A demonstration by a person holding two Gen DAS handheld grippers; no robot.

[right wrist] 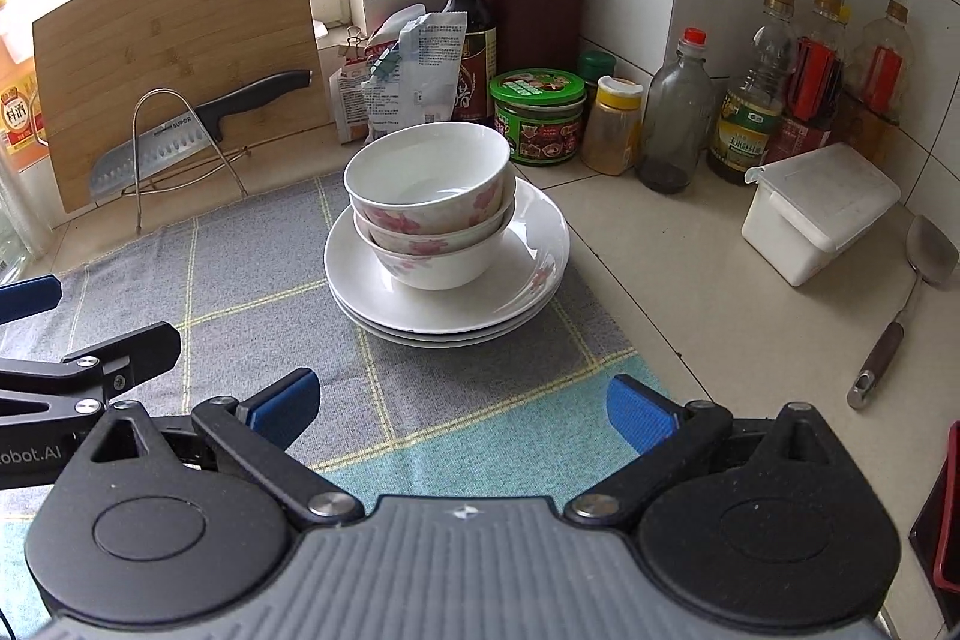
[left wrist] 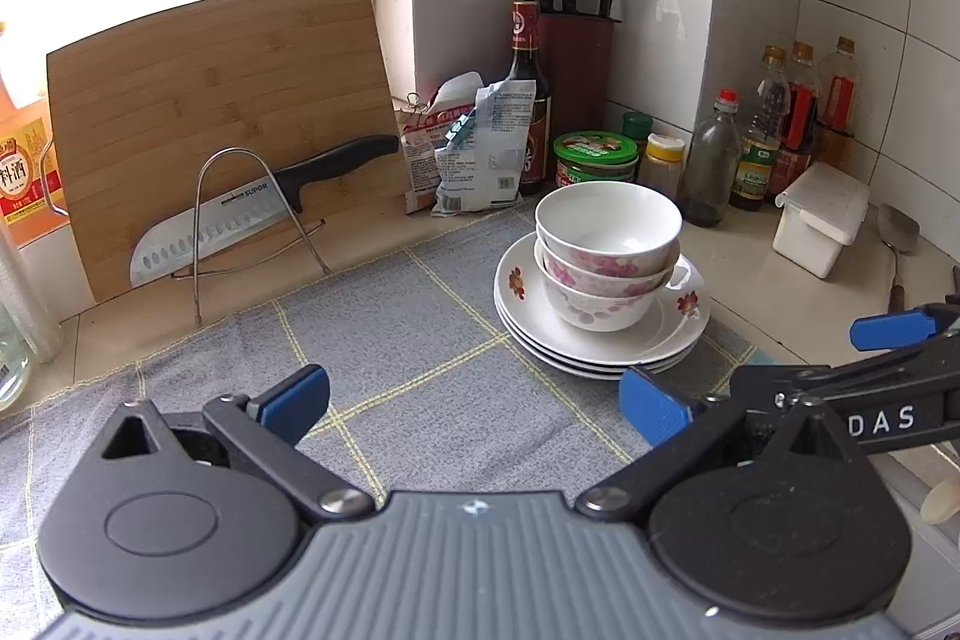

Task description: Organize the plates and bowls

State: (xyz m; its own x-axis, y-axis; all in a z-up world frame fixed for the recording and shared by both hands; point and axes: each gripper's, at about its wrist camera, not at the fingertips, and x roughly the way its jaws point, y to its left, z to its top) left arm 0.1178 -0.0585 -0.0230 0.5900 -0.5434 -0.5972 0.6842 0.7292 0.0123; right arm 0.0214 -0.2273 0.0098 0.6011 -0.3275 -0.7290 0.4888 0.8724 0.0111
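Observation:
Three white bowls with pink flowers sit nested on a stack of three white plates at the far right of a grey checked mat. My left gripper hangs open over the mat, short of the stack and to its left, with nothing between its blue pads. My right gripper is open too, in front of the stack and empty. In the left wrist view the right gripper's arm reaches in from the right edge.
A bamboo cutting board and a knife in a wire rack lean at the back left. Behind the dishes stand packets, a soy sauce bottle, a knife block, jars and bottles. A white lidded box and a spatula lie to the right.

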